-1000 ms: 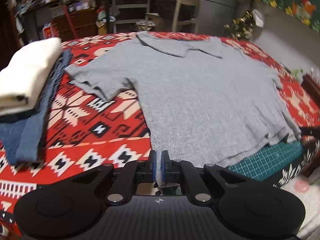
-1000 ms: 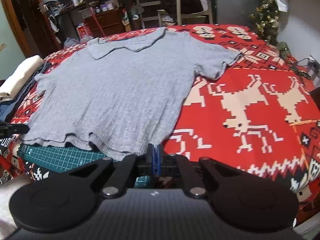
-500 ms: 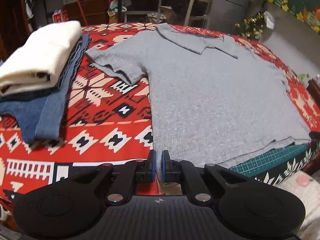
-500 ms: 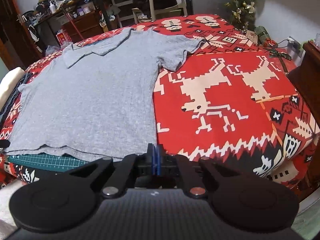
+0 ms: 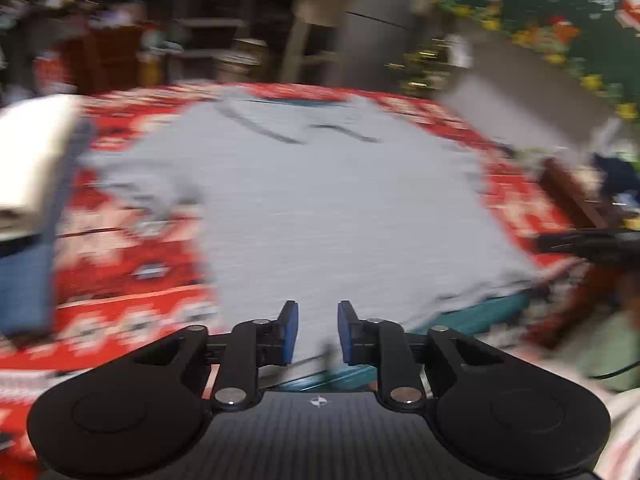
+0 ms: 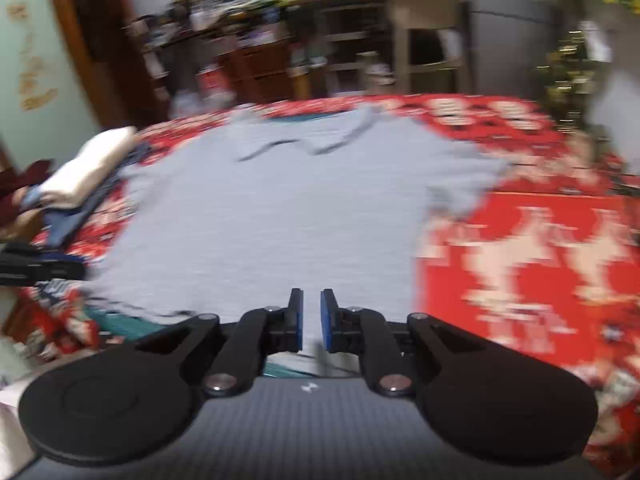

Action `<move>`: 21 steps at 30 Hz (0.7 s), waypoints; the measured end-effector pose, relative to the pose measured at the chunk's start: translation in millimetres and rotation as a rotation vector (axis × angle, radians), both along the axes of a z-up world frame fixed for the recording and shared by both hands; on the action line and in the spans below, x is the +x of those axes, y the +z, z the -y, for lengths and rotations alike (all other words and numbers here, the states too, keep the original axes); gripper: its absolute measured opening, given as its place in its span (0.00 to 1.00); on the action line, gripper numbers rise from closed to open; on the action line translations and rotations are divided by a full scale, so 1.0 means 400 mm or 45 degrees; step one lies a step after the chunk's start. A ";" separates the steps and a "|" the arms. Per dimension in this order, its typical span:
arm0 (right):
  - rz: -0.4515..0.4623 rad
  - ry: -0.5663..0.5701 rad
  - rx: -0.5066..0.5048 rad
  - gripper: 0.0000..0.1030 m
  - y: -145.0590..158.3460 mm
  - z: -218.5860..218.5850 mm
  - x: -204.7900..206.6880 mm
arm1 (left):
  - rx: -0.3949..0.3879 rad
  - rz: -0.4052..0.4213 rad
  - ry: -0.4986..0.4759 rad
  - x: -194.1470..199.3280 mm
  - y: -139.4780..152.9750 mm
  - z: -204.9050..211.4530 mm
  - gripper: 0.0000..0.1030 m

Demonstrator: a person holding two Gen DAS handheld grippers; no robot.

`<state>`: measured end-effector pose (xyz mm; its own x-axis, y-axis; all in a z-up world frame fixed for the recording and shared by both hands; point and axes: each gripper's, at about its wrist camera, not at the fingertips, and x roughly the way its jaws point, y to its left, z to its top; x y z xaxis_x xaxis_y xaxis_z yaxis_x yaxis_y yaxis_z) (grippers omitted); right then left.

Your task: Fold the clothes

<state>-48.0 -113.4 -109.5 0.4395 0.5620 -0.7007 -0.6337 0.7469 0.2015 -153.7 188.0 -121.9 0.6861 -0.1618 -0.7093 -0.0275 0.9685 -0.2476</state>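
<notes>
While both grippers (left [image 5: 317, 332], right [image 6: 311, 320]) gape, shirt [image 5: 320, 208] lies flat.

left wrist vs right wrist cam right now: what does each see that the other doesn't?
Left wrist only: the left gripper, jaws open, and the right gripper's black body at the right edge.

Right wrist only: the right gripper, jaws open, and the red reindeer-patterned cloth beside the shirt.

Both: the grey shirt spread flat, collar far, the folded stack at left, heavy motion blur.

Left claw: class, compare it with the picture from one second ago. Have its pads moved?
Yes. The left claw has opened: its blue pads, then pinched on the grey shirt hem, now stand apart, nothing between them.
</notes>
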 end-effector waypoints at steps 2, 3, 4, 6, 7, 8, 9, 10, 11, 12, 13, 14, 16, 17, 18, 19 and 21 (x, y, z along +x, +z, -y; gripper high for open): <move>-0.026 0.083 0.024 0.08 -0.010 -0.058 -0.003 | -0.004 0.009 -0.106 0.052 -0.013 0.059 0.21; -0.049 0.101 0.019 0.08 -0.024 -0.084 -0.001 | 0.010 0.011 -0.159 0.074 -0.022 0.086 0.21; -0.058 0.103 -0.001 0.08 -0.036 -0.100 -0.001 | 0.029 0.000 -0.205 0.095 -0.033 0.112 0.21; -0.074 0.108 -0.040 0.08 -0.061 -0.131 -0.001 | 0.066 -0.031 -0.255 0.127 -0.054 0.150 0.21; -0.069 0.108 -0.041 0.07 -0.065 -0.130 -0.006 | 0.085 -0.042 -0.266 0.137 -0.063 0.165 0.21; -0.065 0.109 -0.043 0.07 -0.069 -0.128 -0.011 | 0.101 -0.049 -0.269 0.140 -0.071 0.174 0.20; -0.074 0.108 -0.042 0.07 -0.070 -0.121 -0.012 | 0.109 -0.050 -0.275 0.137 -0.077 0.177 0.21; -0.080 0.111 -0.048 0.07 -0.069 -0.113 -0.016 | 0.117 -0.039 -0.281 0.129 -0.078 0.178 0.20; -0.087 0.114 -0.054 0.07 -0.069 -0.106 -0.019 | 0.123 -0.034 -0.285 0.120 -0.079 0.177 0.19; -0.093 0.117 -0.060 0.07 -0.068 -0.098 -0.023 | 0.126 -0.037 -0.287 0.112 -0.077 0.173 0.17; -0.094 0.125 -0.068 0.06 -0.067 -0.091 -0.028 | 0.126 -0.042 -0.288 0.105 -0.076 0.170 0.16; -0.093 0.131 -0.072 0.06 -0.069 -0.087 -0.037 | 0.124 -0.049 -0.291 0.100 -0.073 0.167 0.15; -0.091 0.133 -0.066 0.07 -0.065 -0.079 -0.049 | 0.116 -0.061 -0.284 0.092 -0.068 0.161 0.12; -0.089 0.130 -0.056 0.07 -0.060 -0.076 -0.052 | 0.104 -0.051 -0.276 0.088 -0.062 0.156 0.12; -0.087 0.128 -0.047 0.07 -0.055 -0.074 -0.055 | 0.088 -0.028 -0.267 0.085 -0.054 0.149 0.12; -0.079 0.134 -0.032 0.07 -0.049 -0.079 -0.056 | 0.068 -0.004 -0.255 0.084 -0.047 0.144 0.12; -0.065 0.149 -0.008 0.07 -0.040 -0.097 -0.055 | 0.021 0.021 -0.223 0.097 -0.038 0.137 0.11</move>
